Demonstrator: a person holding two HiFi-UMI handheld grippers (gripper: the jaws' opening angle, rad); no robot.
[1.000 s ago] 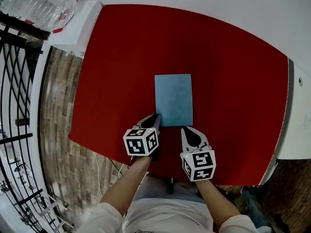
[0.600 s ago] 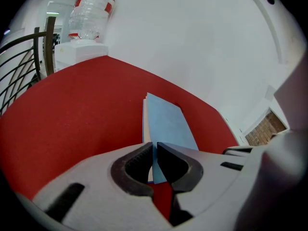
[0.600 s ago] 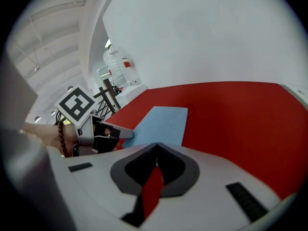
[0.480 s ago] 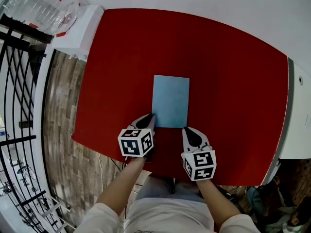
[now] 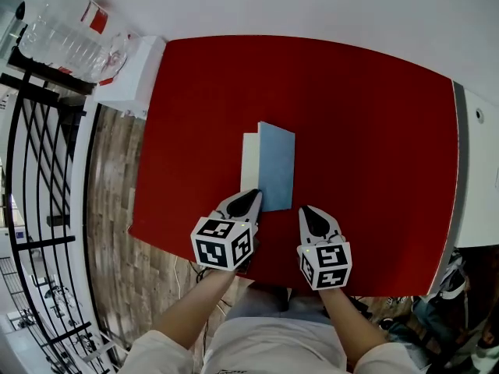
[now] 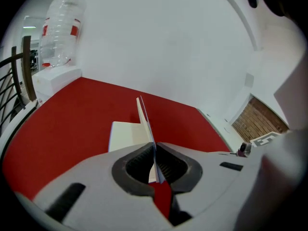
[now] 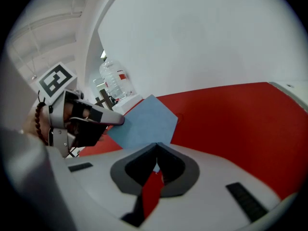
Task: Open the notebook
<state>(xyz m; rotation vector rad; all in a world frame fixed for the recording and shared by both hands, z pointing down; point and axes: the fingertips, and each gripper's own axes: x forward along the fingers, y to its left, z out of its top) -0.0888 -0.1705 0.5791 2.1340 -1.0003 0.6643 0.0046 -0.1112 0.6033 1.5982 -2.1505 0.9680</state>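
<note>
The notebook lies on the red table [image 5: 374,131], its blue cover [image 5: 277,166] raised from the left side, with a cream page [image 5: 249,162] showing beneath. My left gripper [image 5: 256,198] grips the cover's near left corner; its jaws are closing with the cover between the pads. In the left gripper view the cover [image 6: 144,119] stands on edge, pinched at the left gripper [image 6: 154,150], above the page [image 6: 126,134]. My right gripper [image 5: 306,209] is shut just off the notebook's near right corner. The right gripper view has the tilted cover [image 7: 144,121] beyond the right gripper [image 7: 156,147].
A big clear water bottle [image 5: 62,33] lies on a white cabinet [image 5: 129,65] at the table's far left corner. A black railing [image 5: 39,170] runs along the left over wood flooring. A white wall borders the table's far side.
The cover, flat a second ago, has been lifted at its left edge by the left gripper, which rose with it. A cream page has come into sight. The right gripper barely moved.
</note>
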